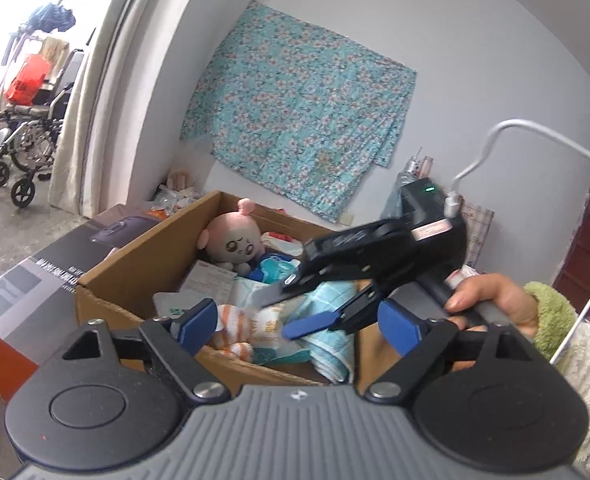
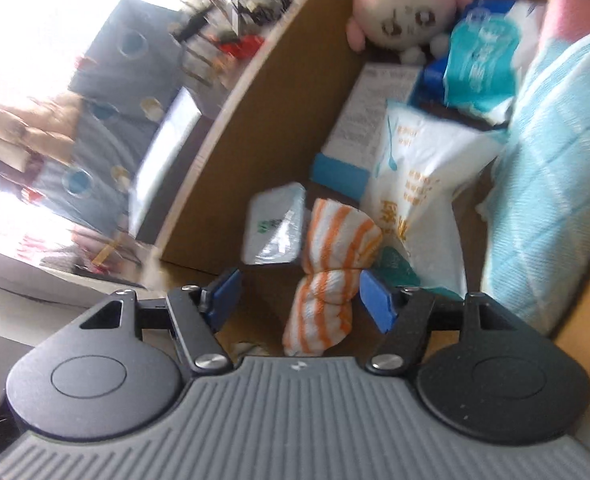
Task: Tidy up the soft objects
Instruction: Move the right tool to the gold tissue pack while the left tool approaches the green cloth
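Left wrist view: the left tool (image 1: 301,326) stands wide open at the near rim of a cardboard box (image 1: 135,264), nothing pressed between its blue pads. An orange-striped sock bundle (image 1: 237,326) lies inside the box just beyond the left pad, apart from it. To its right the right tool (image 1: 295,314) reaches down into the box over a light blue towel (image 1: 331,344), its fingers parted and empty. A pink plush doll (image 1: 233,242) sits upright at the far end of the box.

Right wrist view: the orange-striped sock bundle (image 2: 329,276) lies on the box floor between the parted pads of the right tool (image 2: 299,300); the right pad is just beside the bundle's pinched middle, contact cannot be told, and the left pad is clear of it. A white printed pouch (image 2: 419,176) and the light blue towel (image 2: 555,184) lie to the right.

The box rests beside a dark printed carton (image 1: 35,292). A white wall carries a turquoise floral cloth (image 1: 303,116); a wheelchair (image 1: 31,132) stands in the bright area at far left.

A hand (image 1: 491,300) in a fleecy sleeve (image 1: 575,356) grips the right tool's handle, which slopes down toward the box.
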`<state>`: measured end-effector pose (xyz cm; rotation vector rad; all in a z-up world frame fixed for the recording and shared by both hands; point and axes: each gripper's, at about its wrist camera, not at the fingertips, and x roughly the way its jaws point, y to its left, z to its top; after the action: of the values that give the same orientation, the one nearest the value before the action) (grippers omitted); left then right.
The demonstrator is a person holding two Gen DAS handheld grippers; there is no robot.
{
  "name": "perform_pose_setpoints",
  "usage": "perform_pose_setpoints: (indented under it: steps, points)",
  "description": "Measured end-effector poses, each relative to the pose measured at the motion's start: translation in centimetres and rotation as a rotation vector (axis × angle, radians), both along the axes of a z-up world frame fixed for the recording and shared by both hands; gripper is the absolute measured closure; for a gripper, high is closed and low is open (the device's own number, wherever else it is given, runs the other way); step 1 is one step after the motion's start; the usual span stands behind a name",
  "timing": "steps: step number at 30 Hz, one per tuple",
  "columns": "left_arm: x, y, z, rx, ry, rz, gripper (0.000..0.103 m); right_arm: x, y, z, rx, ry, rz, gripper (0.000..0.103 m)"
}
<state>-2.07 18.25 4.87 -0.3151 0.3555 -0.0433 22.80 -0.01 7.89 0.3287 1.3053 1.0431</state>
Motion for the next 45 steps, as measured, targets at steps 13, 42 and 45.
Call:
perform_pose_setpoints:
  steps: [13, 42, 45]
  points:
    - [0.4, -10.4, 1.3, 0.069, -0.024, -0.352, 0.006, -7.2, -26.9, 6.8, 0.281, -0.230, -0.434, 0.024]
    - [6.8, -25.2, -8.7, 0.251, 0.273, -0.640, 0.034, -12.7, -31.4, -6.6, -0.418, -0.359, -0.428, 0.035]
    - [7.3, -25.5, -8.6, 0.248, 0.274, -0.643, 0.034, -13.1, -32.1, -6.6, -0.429, -0.375, -0.439, 0.038]
